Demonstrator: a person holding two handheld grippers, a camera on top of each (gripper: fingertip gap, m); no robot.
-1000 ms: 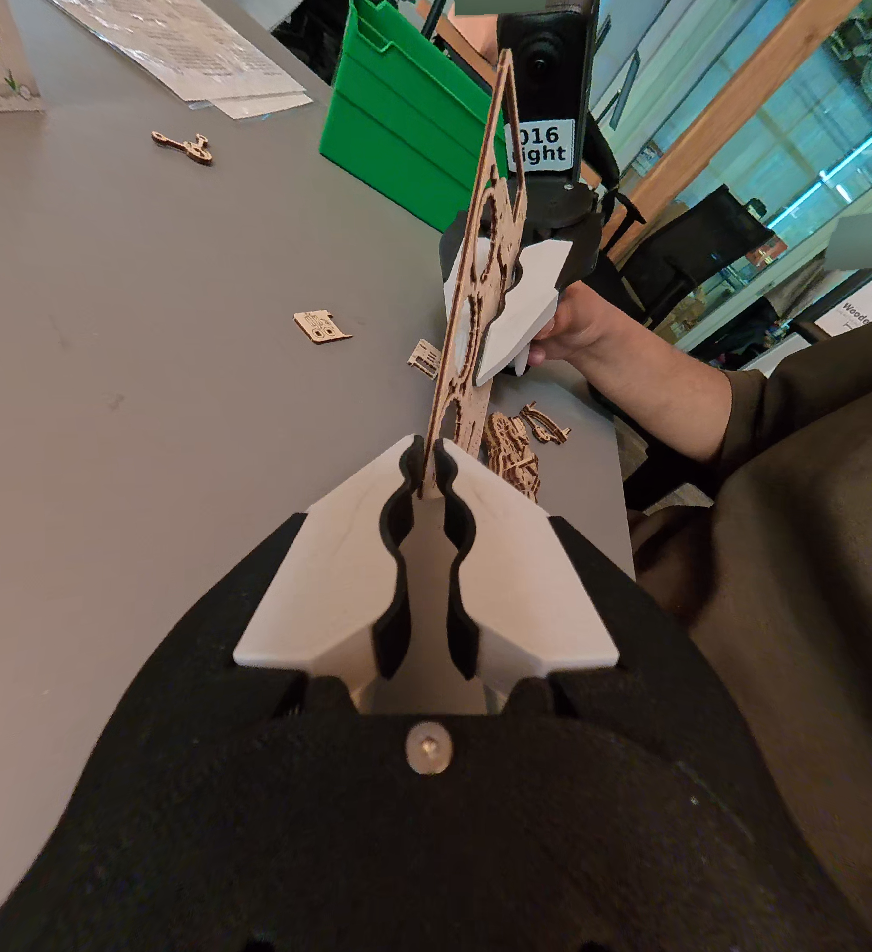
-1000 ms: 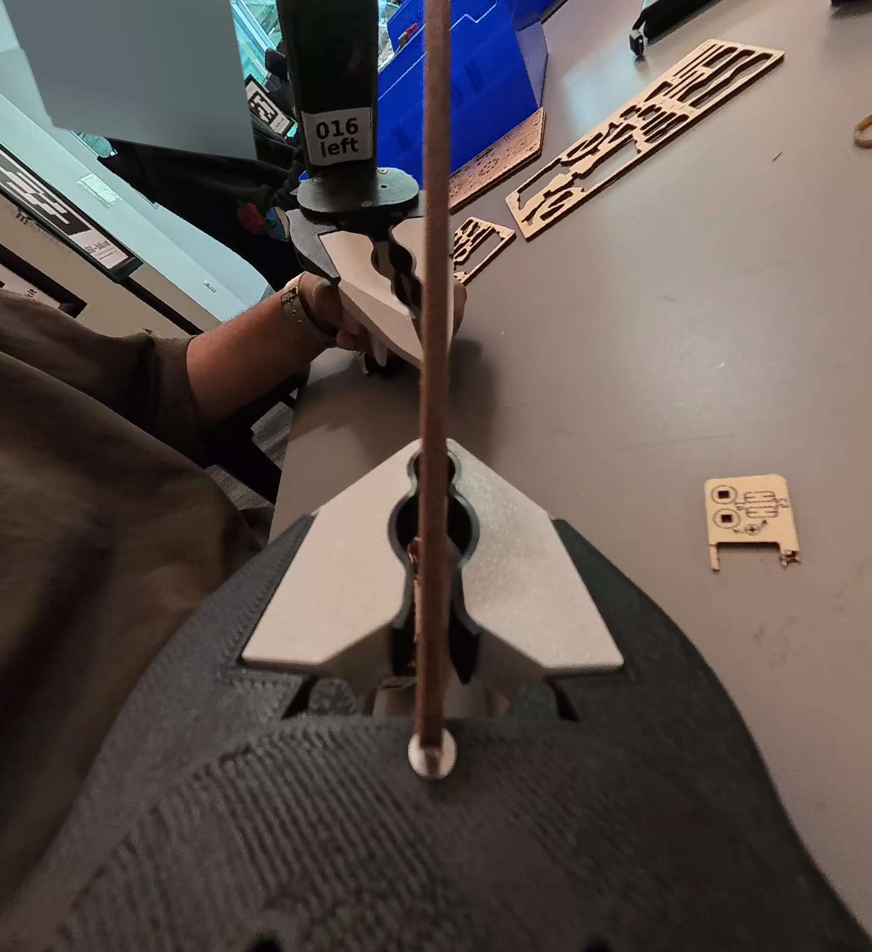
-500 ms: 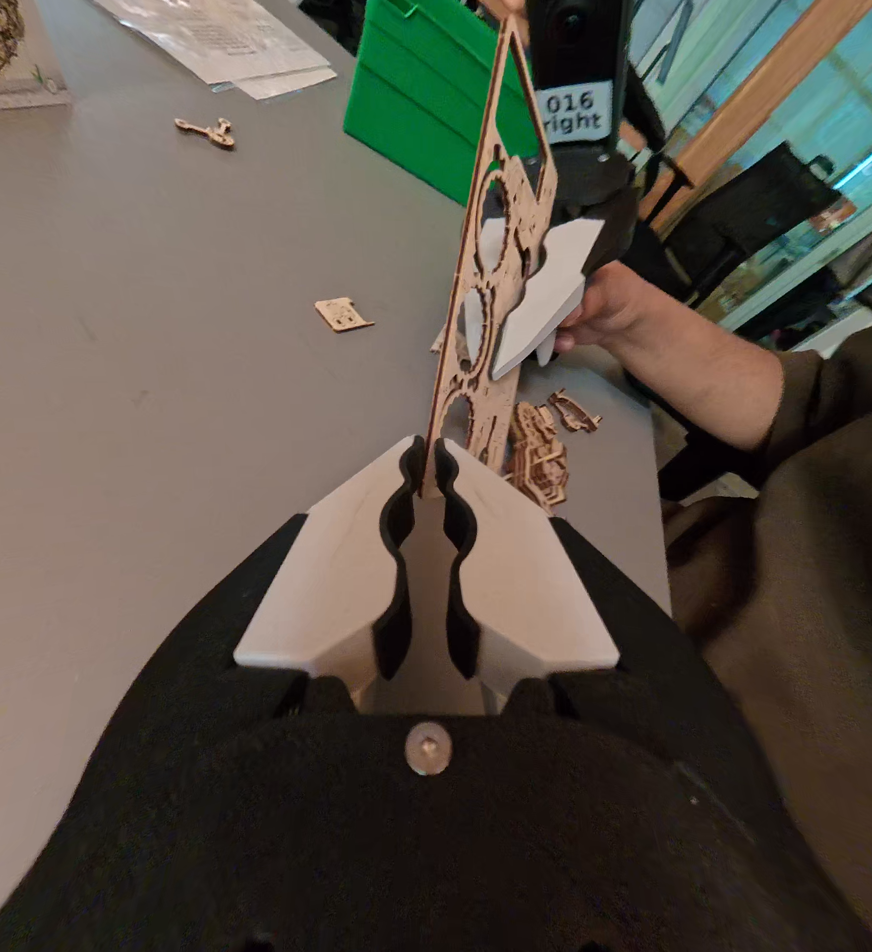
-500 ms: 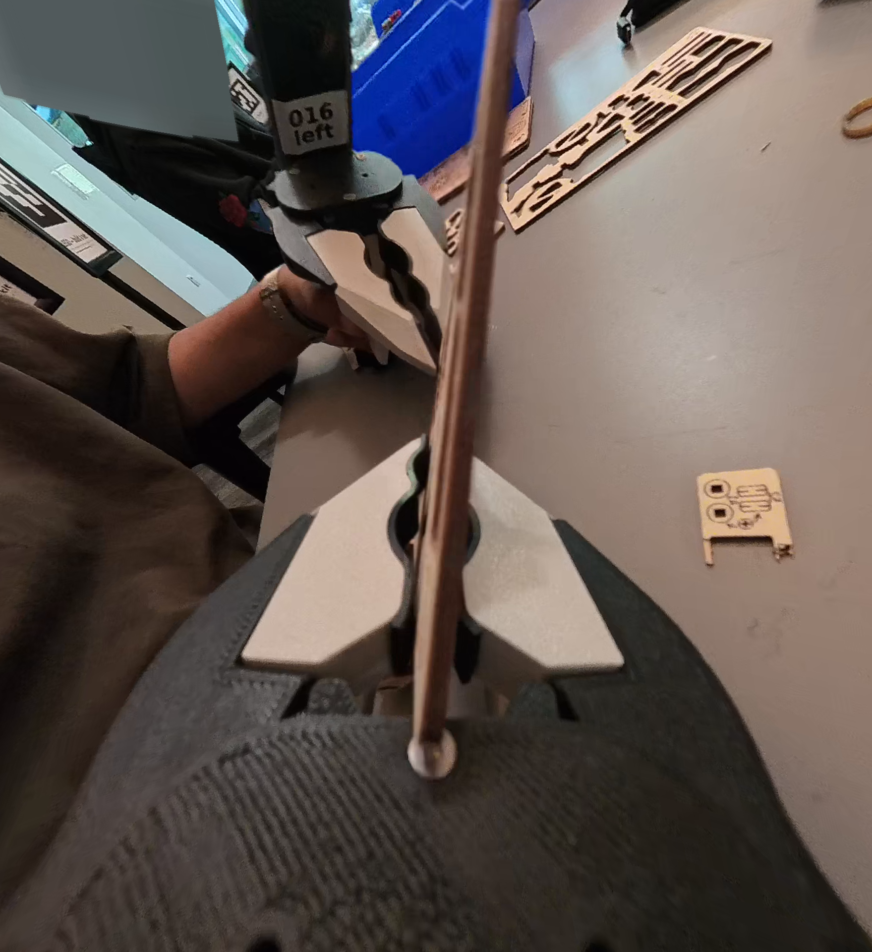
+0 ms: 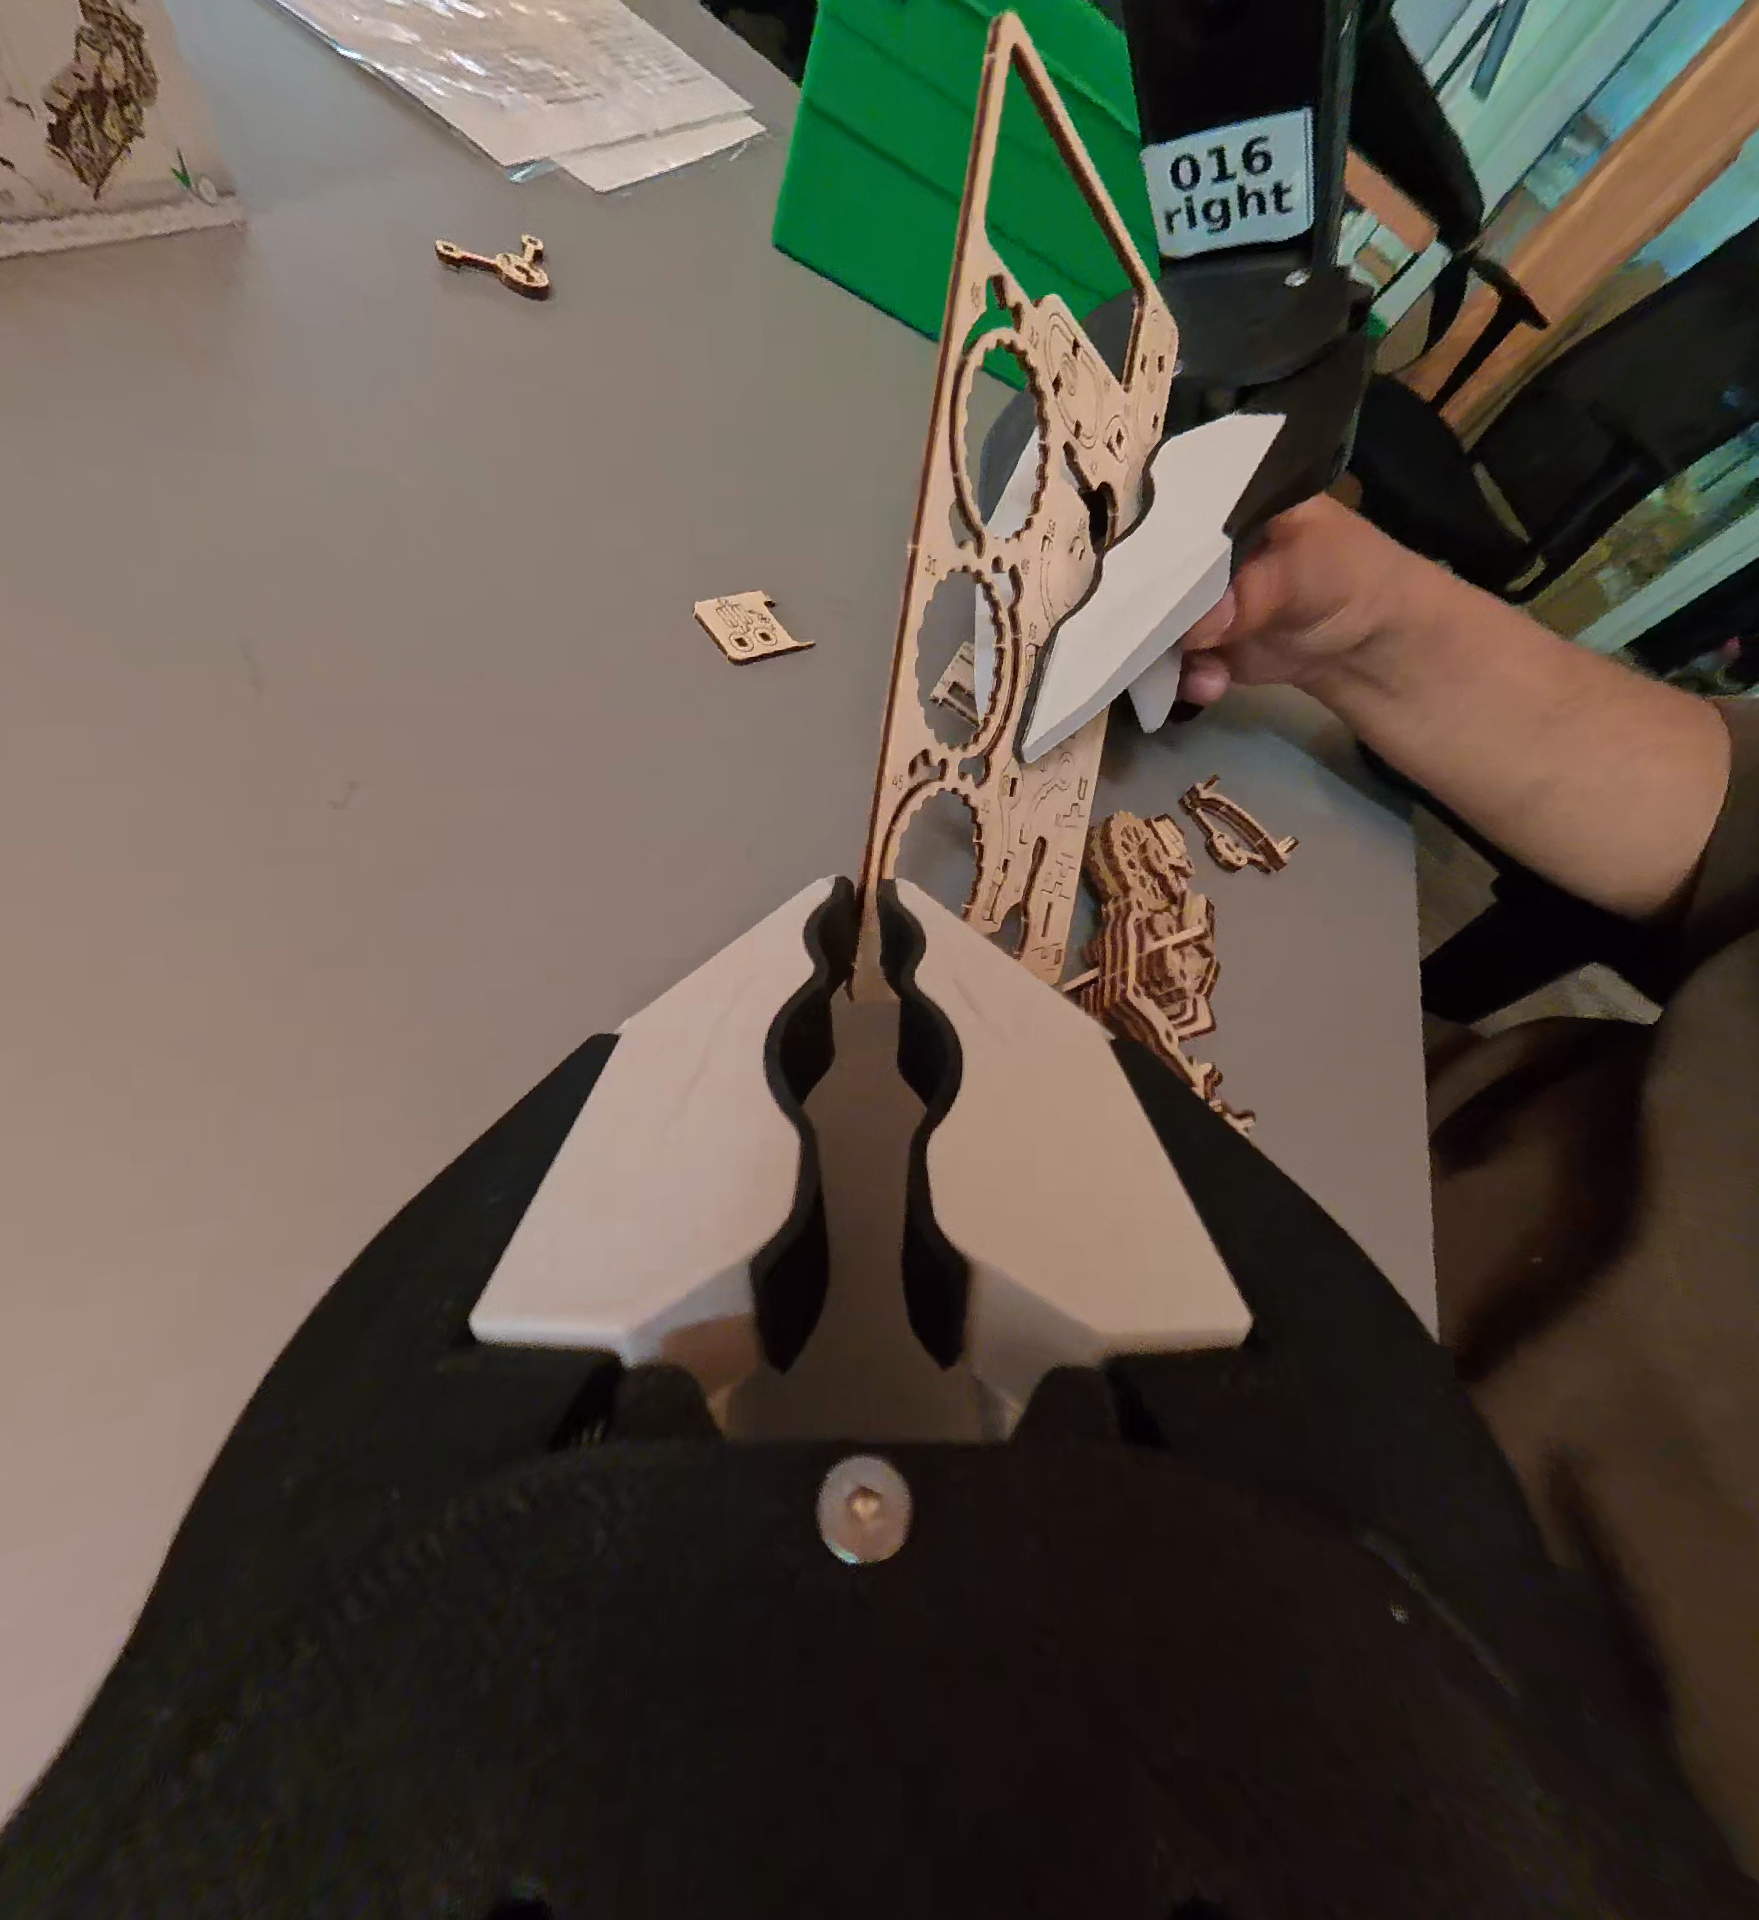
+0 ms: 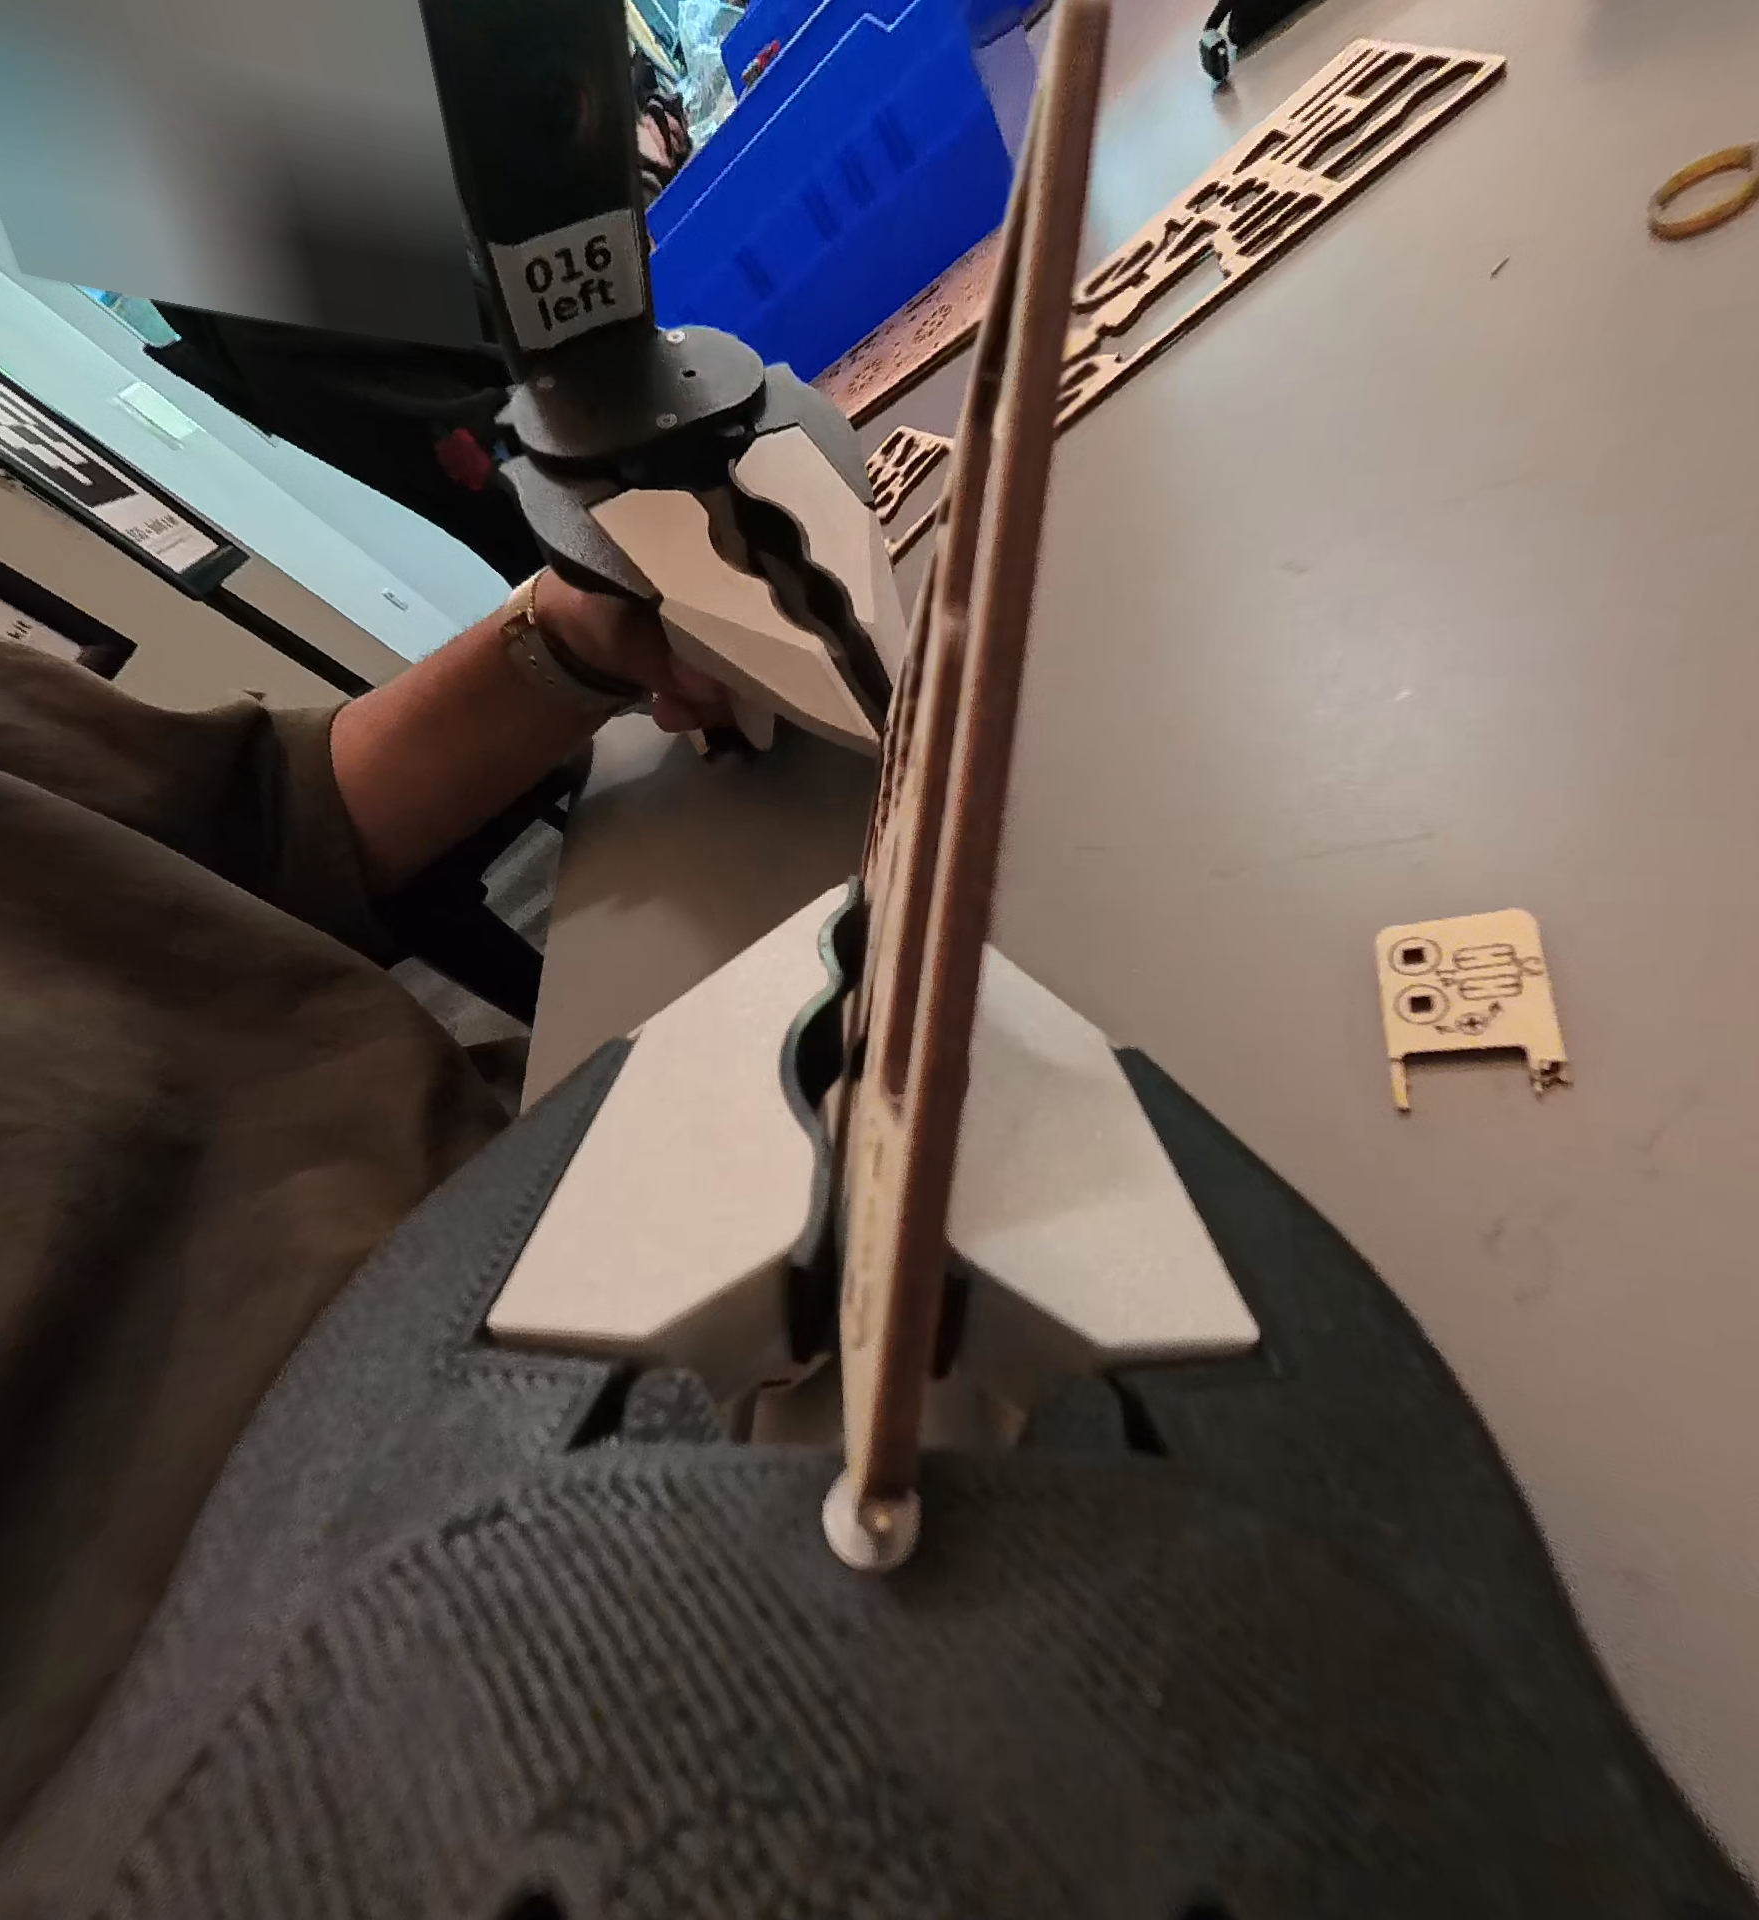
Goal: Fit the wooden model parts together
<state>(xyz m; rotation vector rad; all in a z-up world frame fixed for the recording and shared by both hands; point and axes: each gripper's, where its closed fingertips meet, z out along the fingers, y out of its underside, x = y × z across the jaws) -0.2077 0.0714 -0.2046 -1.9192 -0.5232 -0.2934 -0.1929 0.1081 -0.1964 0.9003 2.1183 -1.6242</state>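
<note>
Grey counter (image 5: 283,623), mid-frame: thin laser-cut plywood sheet with gear-shaped holes (image 5: 958,665) has swung more face-on; left gripper (image 5: 862,914) and right gripper (image 6: 890,1039) fingers both clamp it, so parts aren't fitted yet.

I turned the sheet (image 5: 1010,582) between my two hand-held grippers. In my left view it had stood almost edge-on; it swung round until its round gear cutouts faced me. In my right view its edge (image 6: 968,727) tipped from upright to leaning right, and my left hand-held gripper (image 6: 870,681) came closer and lower against it.
</note>
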